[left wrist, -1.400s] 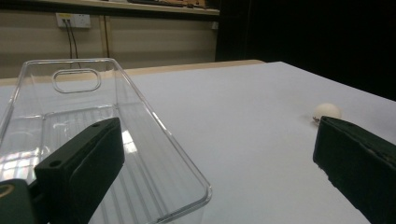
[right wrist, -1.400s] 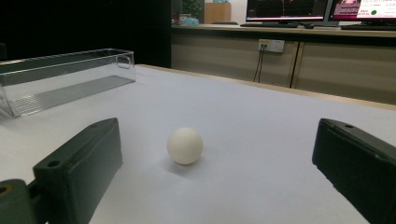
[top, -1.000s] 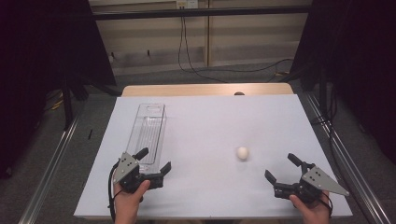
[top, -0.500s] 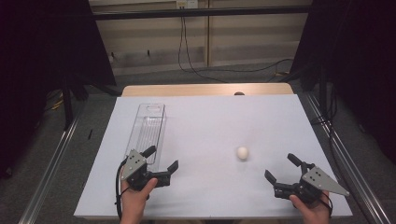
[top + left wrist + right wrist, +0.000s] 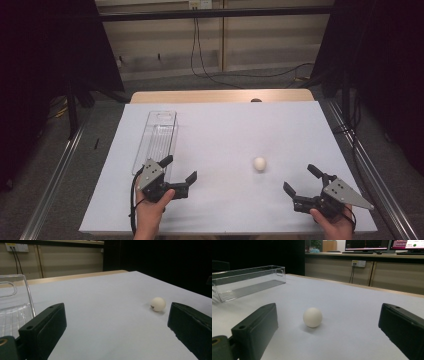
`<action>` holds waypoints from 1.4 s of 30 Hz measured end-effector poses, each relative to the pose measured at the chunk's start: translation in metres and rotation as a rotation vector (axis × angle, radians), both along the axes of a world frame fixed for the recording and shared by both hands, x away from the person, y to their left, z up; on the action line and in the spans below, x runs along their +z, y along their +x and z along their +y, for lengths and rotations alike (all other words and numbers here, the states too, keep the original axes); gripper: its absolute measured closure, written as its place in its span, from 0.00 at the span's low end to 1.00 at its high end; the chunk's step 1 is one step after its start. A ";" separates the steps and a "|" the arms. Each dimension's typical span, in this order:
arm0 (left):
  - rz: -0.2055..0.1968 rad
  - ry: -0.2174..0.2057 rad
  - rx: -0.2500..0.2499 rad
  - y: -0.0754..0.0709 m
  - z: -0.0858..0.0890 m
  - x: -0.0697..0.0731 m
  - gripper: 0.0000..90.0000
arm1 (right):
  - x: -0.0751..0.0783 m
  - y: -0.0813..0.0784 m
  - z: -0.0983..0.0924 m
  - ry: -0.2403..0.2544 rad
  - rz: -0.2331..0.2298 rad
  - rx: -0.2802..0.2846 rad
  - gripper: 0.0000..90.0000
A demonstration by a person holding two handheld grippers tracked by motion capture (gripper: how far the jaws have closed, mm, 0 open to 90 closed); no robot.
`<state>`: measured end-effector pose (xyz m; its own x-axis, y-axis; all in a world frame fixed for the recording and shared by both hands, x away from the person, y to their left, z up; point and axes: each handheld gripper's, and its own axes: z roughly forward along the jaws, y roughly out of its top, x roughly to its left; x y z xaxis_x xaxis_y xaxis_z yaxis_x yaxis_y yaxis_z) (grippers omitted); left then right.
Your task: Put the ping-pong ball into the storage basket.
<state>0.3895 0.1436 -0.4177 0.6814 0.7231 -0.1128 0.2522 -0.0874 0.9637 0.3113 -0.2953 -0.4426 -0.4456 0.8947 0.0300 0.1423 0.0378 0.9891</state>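
the small white ball [image 5: 259, 163] lies on the bare white table [image 5: 225, 135], right of its middle and toward the person's side, touched by nothing. in the right gripper view the ball [image 5: 312, 317] sits ahead of the two black jaws, between their lines but a bit nearer the left one, with open table around it. the right gripper [image 5: 305, 180] rests low near the table's front right corner, jaws spread wide and empty, aimed roughly toward the ball. in the left gripper view the ball [image 5: 158, 304] shows far off, close to the right jaw's line. the left gripper [image 5: 180, 169], jaws also spread wide and holding nothing, sits at the near end of the clear plastic tray [image 5: 159, 137], well apart from the ball.
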 end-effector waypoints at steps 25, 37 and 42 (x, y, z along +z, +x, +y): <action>-0.006 0.009 -0.025 0.007 -0.021 -0.001 0.02 | -0.001 0.002 -0.003 0.002 0.003 -0.002 0.01; 0.012 0.029 -0.029 0.011 -0.029 -0.003 0.03 | -0.001 0.002 -0.003 0.002 0.004 0.001 0.01; 0.018 0.030 -0.034 0.012 -0.032 -0.003 0.03 | -0.001 0.002 -0.002 0.006 0.005 -0.011 0.01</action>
